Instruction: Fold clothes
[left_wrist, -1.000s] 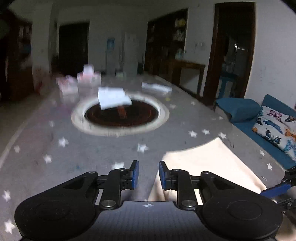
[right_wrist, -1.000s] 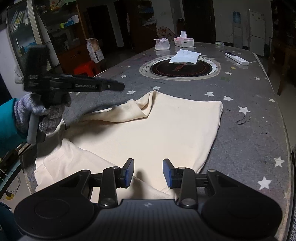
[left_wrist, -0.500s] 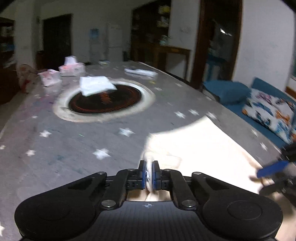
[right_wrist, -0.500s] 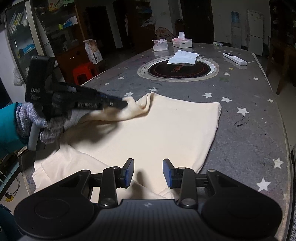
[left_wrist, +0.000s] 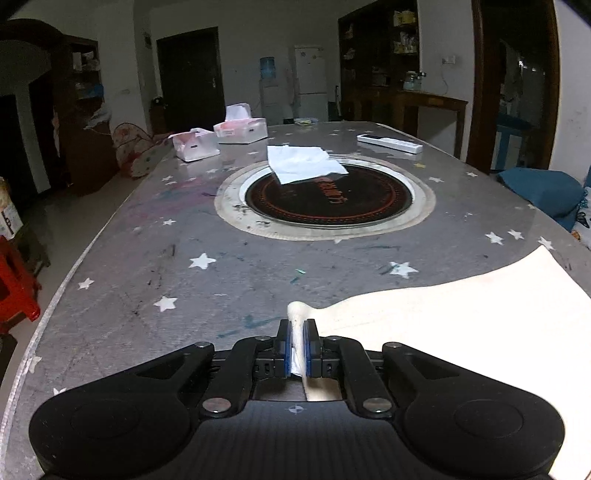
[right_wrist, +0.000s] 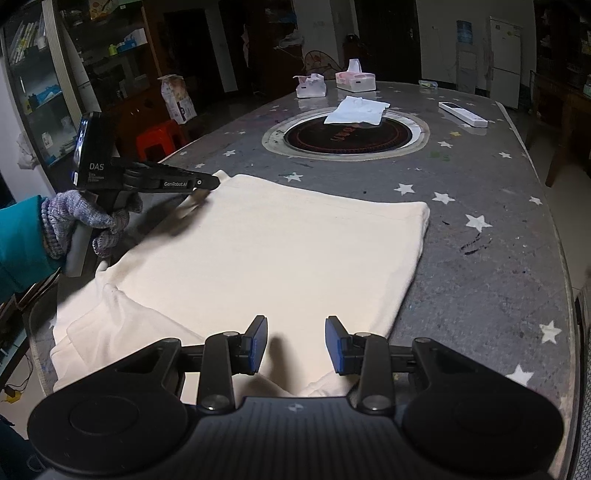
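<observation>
A cream garment (right_wrist: 280, 254) lies spread on the grey star-patterned table (right_wrist: 480, 280). My left gripper (left_wrist: 296, 345) is shut on the garment's far left corner (left_wrist: 301, 314), low over the table; in the right wrist view it shows at the cloth's far left edge (right_wrist: 207, 182), held by a gloved hand. The rest of the cream cloth (left_wrist: 461, 332) runs off to the right in the left wrist view. My right gripper (right_wrist: 295, 343) is open and empty, just above the garment's near edge.
A round inset burner (right_wrist: 345, 136) with a white cloth (right_wrist: 358, 110) on it sits mid-table. Two tissue boxes (right_wrist: 354, 79) and a white remote (right_wrist: 461, 114) lie at the far end. A red stool (right_wrist: 159, 138) stands left of the table.
My left gripper went from open beside the cloth to shut on its corner, then pulled that corner out to the left, flattening the raised fold. My right gripper stayed open and hardly moved.
</observation>
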